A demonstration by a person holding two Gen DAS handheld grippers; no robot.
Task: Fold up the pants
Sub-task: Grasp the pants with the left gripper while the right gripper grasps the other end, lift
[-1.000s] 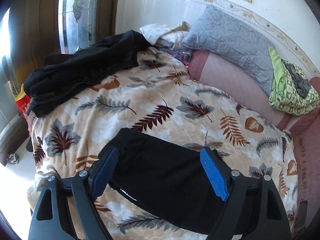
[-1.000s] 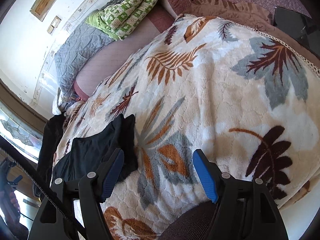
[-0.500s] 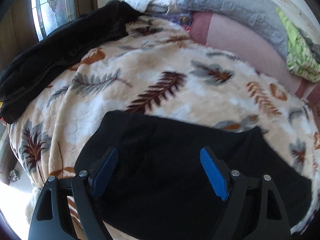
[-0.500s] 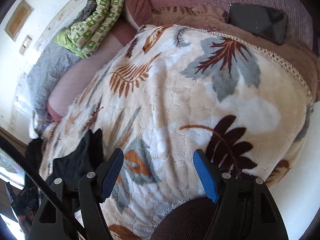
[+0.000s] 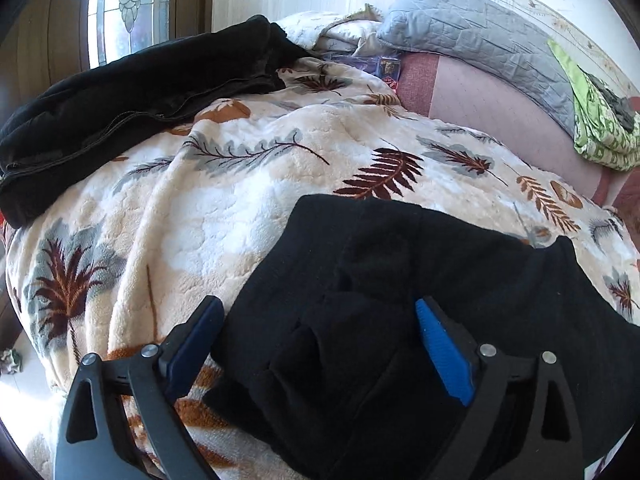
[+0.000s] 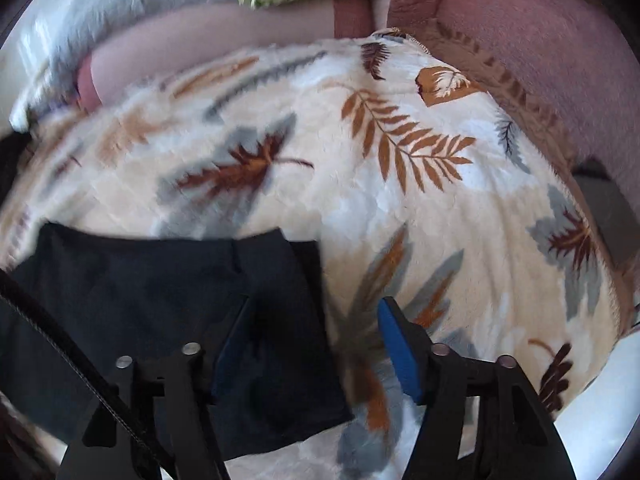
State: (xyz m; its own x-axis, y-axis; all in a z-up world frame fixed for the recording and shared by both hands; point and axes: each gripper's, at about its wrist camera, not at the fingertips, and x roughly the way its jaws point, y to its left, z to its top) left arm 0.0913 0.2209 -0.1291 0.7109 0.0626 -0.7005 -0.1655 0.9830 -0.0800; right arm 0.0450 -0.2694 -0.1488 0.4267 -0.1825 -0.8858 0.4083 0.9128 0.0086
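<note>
The black pants (image 5: pixel 420 300) lie on the leaf-print blanket (image 5: pixel 240 200). Left gripper (image 5: pixel 316 336) has just widened its jaws over the bunched fabric; right gripper (image 6: pixel 316 344), narrowing, straddles the pants' edge, gripping nothing. Risk: pinching plush blanket with the cloth, dragging both.

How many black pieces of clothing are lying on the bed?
2. The pants lie near the front edge of the blanket, under the open left gripper. A black garment lies along the far left edge by the window. More may be hidden out of view.
</note>
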